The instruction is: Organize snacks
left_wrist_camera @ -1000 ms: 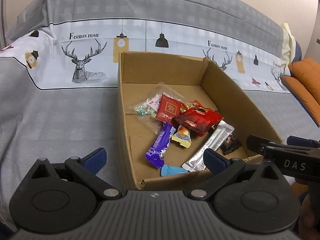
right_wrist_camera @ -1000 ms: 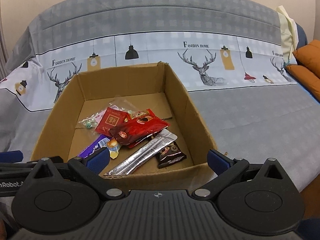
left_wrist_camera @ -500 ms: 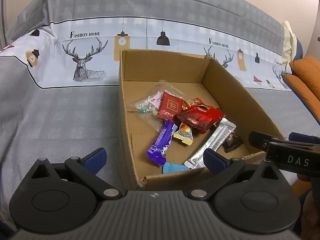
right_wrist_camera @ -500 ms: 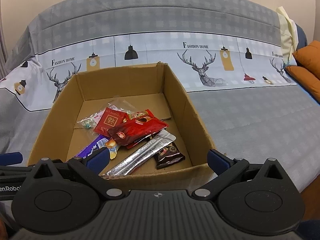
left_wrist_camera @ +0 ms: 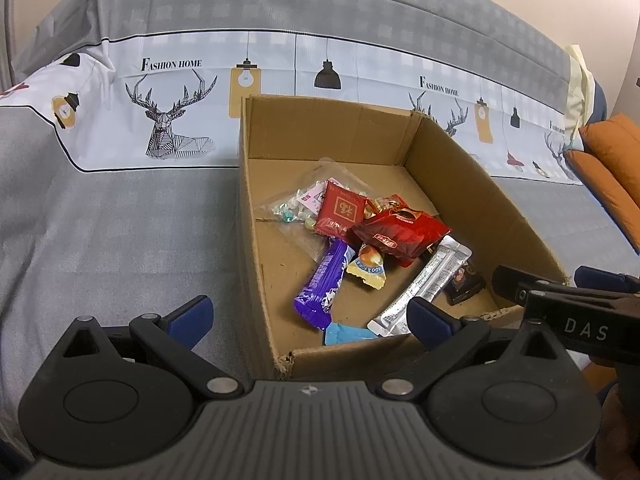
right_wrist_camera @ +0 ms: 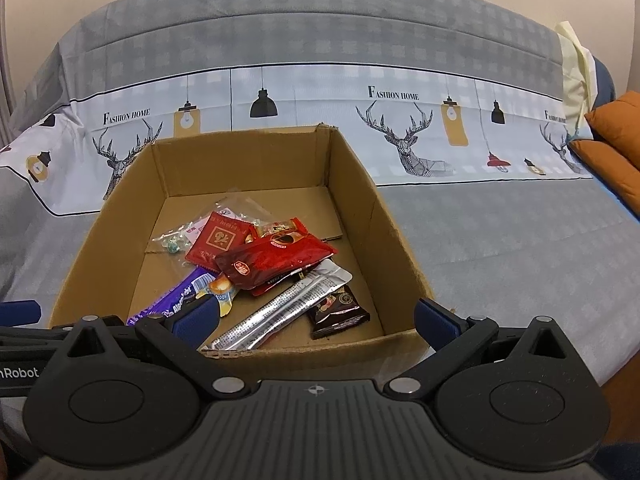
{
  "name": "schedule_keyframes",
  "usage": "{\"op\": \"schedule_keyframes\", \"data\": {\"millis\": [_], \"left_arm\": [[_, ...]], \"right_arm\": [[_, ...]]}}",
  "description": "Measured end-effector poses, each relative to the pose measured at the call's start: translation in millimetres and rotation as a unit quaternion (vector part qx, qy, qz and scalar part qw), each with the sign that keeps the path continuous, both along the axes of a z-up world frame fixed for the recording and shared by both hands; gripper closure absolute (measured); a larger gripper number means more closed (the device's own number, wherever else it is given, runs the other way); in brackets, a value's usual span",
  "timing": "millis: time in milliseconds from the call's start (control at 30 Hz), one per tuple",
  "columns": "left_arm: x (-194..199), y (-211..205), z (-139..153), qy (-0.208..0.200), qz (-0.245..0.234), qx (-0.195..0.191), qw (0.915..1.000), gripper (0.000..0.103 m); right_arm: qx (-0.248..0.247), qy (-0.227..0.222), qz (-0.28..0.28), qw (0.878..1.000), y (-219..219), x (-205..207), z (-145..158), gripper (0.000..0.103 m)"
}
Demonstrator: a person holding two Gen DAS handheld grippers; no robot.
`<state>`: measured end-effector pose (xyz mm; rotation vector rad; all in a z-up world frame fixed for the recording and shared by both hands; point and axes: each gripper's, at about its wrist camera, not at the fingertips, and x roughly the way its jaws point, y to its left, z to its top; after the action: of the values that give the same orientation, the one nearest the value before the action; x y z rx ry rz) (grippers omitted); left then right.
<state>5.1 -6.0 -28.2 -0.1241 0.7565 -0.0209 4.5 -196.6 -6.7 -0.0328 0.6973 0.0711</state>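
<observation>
The box's [left_wrist_camera: 472,208] near wall hides the lower ends of the snacks closest to it: in the right wrist view the silver stick pack [right_wrist_camera: 280,312] and the purple bar [right_wrist_camera: 176,304] are cut off by that wall and by the right gripper's [right_wrist_camera: 316,320] own finger, and the blue wrapper [left_wrist_camera: 348,334] shows only in the left wrist view, tucked against the near wall. The clear bag of candies [left_wrist_camera: 296,208] is hard to read, its contents small and blurred. The box sits open on a grey printed cover [left_wrist_camera: 100,220] and holds all the snacks: a flat red packet [left_wrist_camera: 340,210] overlapping the clear bag, a glossy red pouch [left_wrist_camera: 400,232] lying partly on it and over the silver pack's far end, a yellow wrapper [left_wrist_camera: 366,268] between the purple bar and the pouch, and a dark packet [right_wrist_camera: 340,312] beside the silver pack. The left gripper [left_wrist_camera: 308,316] is empty, jaws apart, straddling the box's near left corner. The right gripper, jaws also wide and empty, hangs just before the near wall, the snacks beyond its fingertips.
</observation>
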Motion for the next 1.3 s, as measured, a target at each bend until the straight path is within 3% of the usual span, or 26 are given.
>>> {"op": "schedule_keyframes", "data": {"millis": [1300], "left_arm": [[0.5,-1.8,2.4,-0.003,-0.001,0.0,1.0,0.0]], "right_arm": [[-0.001,-0.002,-0.001,1.0,-1.7,-1.1,1.5,0.0]]}}
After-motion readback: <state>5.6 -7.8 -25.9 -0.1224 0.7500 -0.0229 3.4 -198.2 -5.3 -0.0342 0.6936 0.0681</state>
